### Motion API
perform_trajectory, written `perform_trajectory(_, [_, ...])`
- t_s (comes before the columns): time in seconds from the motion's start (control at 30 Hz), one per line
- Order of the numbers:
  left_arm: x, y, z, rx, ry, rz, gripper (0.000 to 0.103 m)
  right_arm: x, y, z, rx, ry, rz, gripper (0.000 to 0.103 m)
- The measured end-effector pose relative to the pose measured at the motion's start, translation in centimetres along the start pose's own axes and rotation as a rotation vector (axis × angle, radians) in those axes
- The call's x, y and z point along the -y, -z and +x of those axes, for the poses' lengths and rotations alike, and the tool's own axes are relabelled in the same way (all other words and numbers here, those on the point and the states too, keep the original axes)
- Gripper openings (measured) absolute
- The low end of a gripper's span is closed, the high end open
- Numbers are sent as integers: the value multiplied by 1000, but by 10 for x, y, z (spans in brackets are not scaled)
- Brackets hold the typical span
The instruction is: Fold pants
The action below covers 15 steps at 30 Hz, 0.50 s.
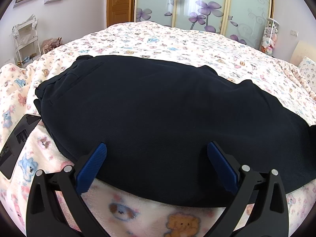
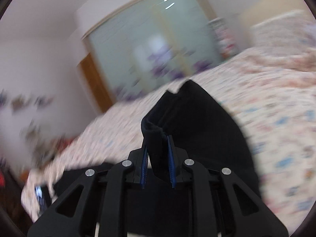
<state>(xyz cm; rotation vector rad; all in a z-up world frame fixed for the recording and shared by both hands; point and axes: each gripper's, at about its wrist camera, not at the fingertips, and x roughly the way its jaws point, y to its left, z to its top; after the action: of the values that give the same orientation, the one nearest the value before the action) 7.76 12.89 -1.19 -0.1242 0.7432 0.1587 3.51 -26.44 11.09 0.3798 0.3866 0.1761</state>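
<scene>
L wrist view: my left tongs [image 1: 157, 147] are spread wide, blue pads [image 1: 91, 165] well apart, nothing between them. They hover just over the near edge of the pants [image 1: 158, 108], w/ the fabric running under both tips; contact can't be confirmed. Pants are dark navy, lying flat on the bed [image 1: 177, 39], which carries a pale bear-print blanket. Garment spans from approx 9 o'clock to 3 o'clock across the frame centre. Waistband and a pocket seam sit at approx 10 o'clock. A dark phone [image 1: 18, 140] lies on the blanket at 8 o'clock, just beside the pants' left edge; touching or not, can't tell. Background: frosted wardrobe doors w/ purple flowers [image 1: 203, 6] at 12 o'clock, wooden door [image 1: 120, 2] at 11 o'clock, white shelf rack [image 1: 24, 39] at 10 o'clock.

R wrist view: heavily motion-blurred. My right tongs [image 2: 158, 148] are closed down to a narrow gap on a bunched, thick fold of the pants [image 2: 197, 122], which stands up between the pads. From the grip the cloth trails toward 1 o'clock and lies on the bed [image 2: 276, 98]. Phone [image 2: 40, 196] shows faintly at 8 o'clock.
</scene>
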Motion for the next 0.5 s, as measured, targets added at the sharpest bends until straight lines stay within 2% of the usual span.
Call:
perform_trajectory(0.07, [0,0,0,0,4,-3,101,-22,26,45,-161,-46,-14,19])
perform_trajectory(0.1, [-1,0,-1,1,6,-4,101,-31,45,73,-270,-49,-22,19])
perform_trajectory(0.17, [-1,0,-1,1,8,-6,101,-40,74,105,-412,-46,-24,19])
perform_trajectory(0.23, [-3,0,-1,1,17,-12,101,-48,82,108,-401,-29,-22,19])
perform_trajectory(0.33, [-5,0,-2,2,30,-21,101,-64,68,95,-317,-89,-80,19])
perform_trajectory(0.4, [-5,0,-3,2,32,-22,101,-81,79,103,-377,-29,-231,22])
perform_trajectory(0.47, [-5,0,-3,2,32,-21,101,-93,101,120,-501,11,-313,35])
perform_trajectory(0.5, [-6,0,-3,2,35,-22,101,-94,109,123,-535,9,-341,44])
